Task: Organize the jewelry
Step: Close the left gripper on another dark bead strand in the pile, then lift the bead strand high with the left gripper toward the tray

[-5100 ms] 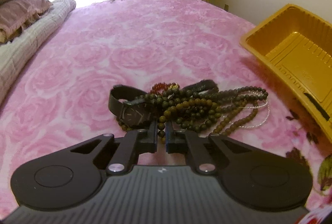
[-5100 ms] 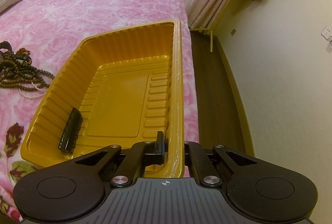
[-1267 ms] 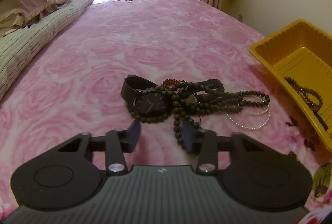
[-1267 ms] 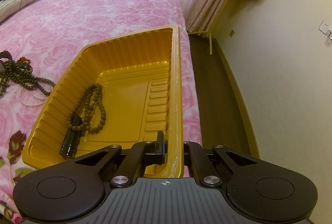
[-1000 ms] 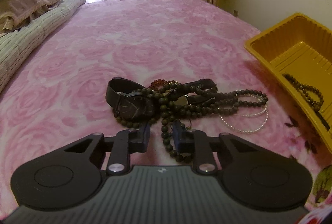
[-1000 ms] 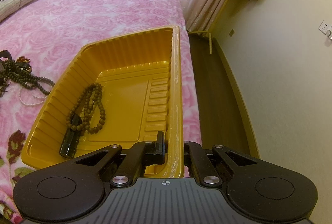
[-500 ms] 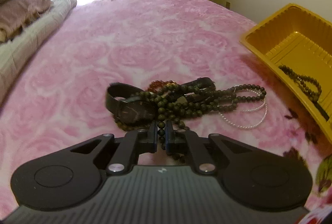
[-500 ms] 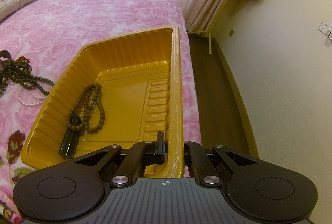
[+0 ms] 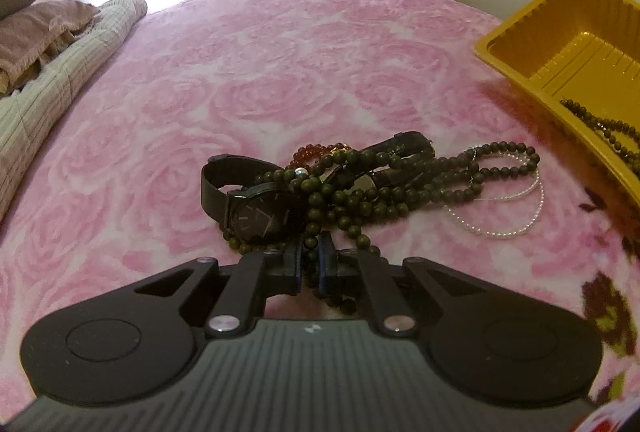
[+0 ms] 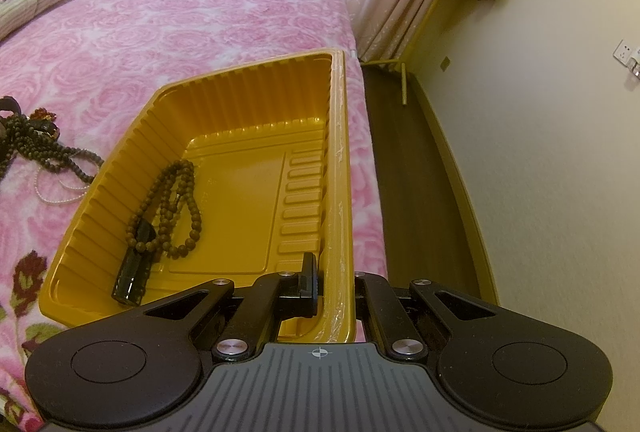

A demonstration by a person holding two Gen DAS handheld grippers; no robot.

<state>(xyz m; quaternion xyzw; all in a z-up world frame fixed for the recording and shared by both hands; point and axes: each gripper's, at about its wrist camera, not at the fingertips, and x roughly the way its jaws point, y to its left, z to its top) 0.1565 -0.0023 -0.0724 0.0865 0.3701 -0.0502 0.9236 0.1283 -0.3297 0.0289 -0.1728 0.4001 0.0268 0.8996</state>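
While the right hand-held gripper (image 10: 334, 284) clamps the tray (image 10: 340, 168) wall, the left hand-held gripper (image 9: 309, 258) pinches a green bead strand (image 9: 320, 198) in the jewelry pile on the bed (image 9: 280, 72).

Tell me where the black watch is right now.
In the left wrist view the black watch lies on the pink bedspread, at the left end of the bead pile, just ahead of the left gripper.

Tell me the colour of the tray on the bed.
The tray is golden yellow, with ribbed walls; the right wrist view shows it best.
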